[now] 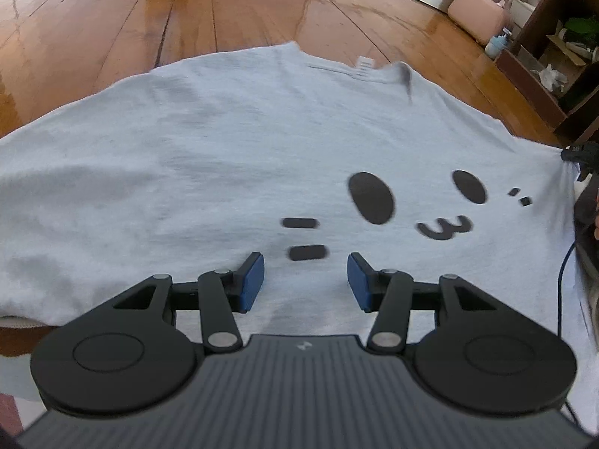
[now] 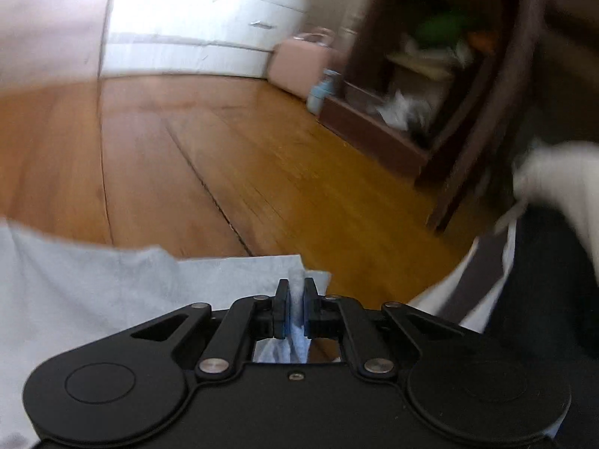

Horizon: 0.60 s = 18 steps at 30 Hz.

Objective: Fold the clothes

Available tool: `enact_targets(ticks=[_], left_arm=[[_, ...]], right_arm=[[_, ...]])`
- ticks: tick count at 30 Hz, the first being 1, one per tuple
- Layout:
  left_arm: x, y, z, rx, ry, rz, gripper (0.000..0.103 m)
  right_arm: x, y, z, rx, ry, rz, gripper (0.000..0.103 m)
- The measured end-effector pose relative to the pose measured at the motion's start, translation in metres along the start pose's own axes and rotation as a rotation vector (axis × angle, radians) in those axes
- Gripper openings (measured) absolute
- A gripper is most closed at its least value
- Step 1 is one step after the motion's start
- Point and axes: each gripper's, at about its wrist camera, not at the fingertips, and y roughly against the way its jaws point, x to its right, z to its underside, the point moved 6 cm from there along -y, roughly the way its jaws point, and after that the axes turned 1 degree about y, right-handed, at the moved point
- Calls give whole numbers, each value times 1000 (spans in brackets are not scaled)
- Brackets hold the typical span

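A light grey T-shirt (image 1: 209, 157) with a black cartoon face print (image 1: 372, 196) lies spread flat on the wooden floor, its collar at the far side. My left gripper (image 1: 305, 280) hovers just over the shirt's near part, jaws open, blue pads apart with nothing between them. In the right wrist view, my right gripper (image 2: 297, 297) is shut on a pinched fold of the T-shirt (image 2: 93, 284) at its edge, and cloth bunches up between the blue pads. The right gripper's dark tip (image 1: 578, 155) shows at the shirt's right edge in the left wrist view.
Wooden floor (image 1: 224, 11) surrounds the shirt. A pink case (image 1: 477, 9) and a small blue bottle (image 1: 496, 43) stand by a dark wooden shelf unit (image 1: 550, 71) at the far right. White drawers (image 2: 232, 15) line the back wall. A person's clothing (image 2: 554, 262) is at the right.
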Motion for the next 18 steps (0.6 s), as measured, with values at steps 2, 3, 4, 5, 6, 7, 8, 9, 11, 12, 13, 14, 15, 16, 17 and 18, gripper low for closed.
enact_targets(ticks=[2, 3, 4, 5, 6, 7, 8, 9, 11, 12, 13, 14, 15, 16, 17, 18], left_arm=[[-1, 0, 0, 1, -3, 2, 49], [-2, 1, 0, 3, -9, -6, 49], [-4, 2, 0, 4, -15, -14, 50], [-7, 4, -2, 11, -24, -33, 51], [-11, 7, -4, 19, -32, -54, 51], [-18, 11, -7, 35, -34, -80, 51], [-25, 15, -11, 52, -35, -108, 54], [-34, 19, -17, 73, -32, -129, 57], [-54, 23, -32, 103, -34, -159, 60], [-64, 23, -40, 113, -38, -177, 61], [-74, 24, -47, 123, -42, -196, 61], [-83, 22, -54, 125, -57, -212, 62], [-90, 19, -59, 112, -80, -227, 62], [-96, 15, -62, 93, -103, -235, 62], [-100, 10, -63, 67, -123, -234, 61], [-105, 5, -63, 39, -143, -233, 60]], right_arm=[[-7, -7, -1, -18, 85, 14, 7], [-7, -9, -1, -26, 110, 27, 7], [-2, -8, -1, -31, 104, 51, 8], [3, -9, -4, -41, 97, 77, 13], [7, -9, -6, -51, 89, 102, 16], [11, -10, -9, -60, 82, 128, 21], [15, -8, -12, -61, 75, 138, 29], [18, -2, -18, -43, 66, 117, 36], [23, 9, -32, -9, 18, 76, 57], [27, 11, -38, -6, -22, 56, 58], [29, 11, -44, -13, -69, 25, 59], [31, 8, -47, -40, -127, -29, 59], [30, 5, -49, -70, -182, -87, 59], [28, 1, -47, -104, -235, -160, 59], [23, -2, -44, -137, -276, -230, 59], [14, -5, -38, -168, -289, -276, 59]])
